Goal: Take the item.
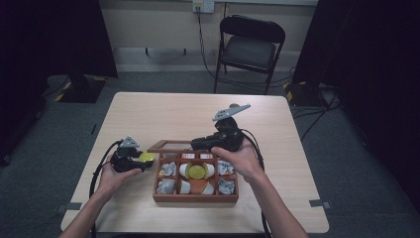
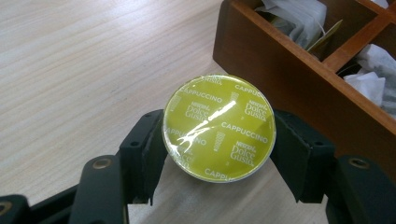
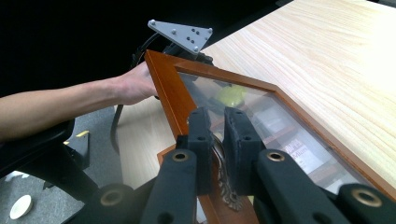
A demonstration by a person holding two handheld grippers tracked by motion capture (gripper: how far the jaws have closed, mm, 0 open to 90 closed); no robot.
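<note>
Black folding chair (image 1: 251, 48) (unoccupied) beyond pale wooden table (image 1: 163, 111), grey floor (image 1: 361, 163).

Light wooden table (image 1: 163, 111), with only a brown wooden compartment box (image 1: 195, 198) resting directly on its near middle.

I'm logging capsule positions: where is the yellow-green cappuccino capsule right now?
The cappuccino capsule sits clamped between the left gripper's jaws, just left of the wooden box, above the table.

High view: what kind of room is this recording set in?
Probably a recording studio or lab rather than a home: dark curtains flank a lone wooden table, a folding chair stands by the wall, and cables trail over grey carpet.
</note>
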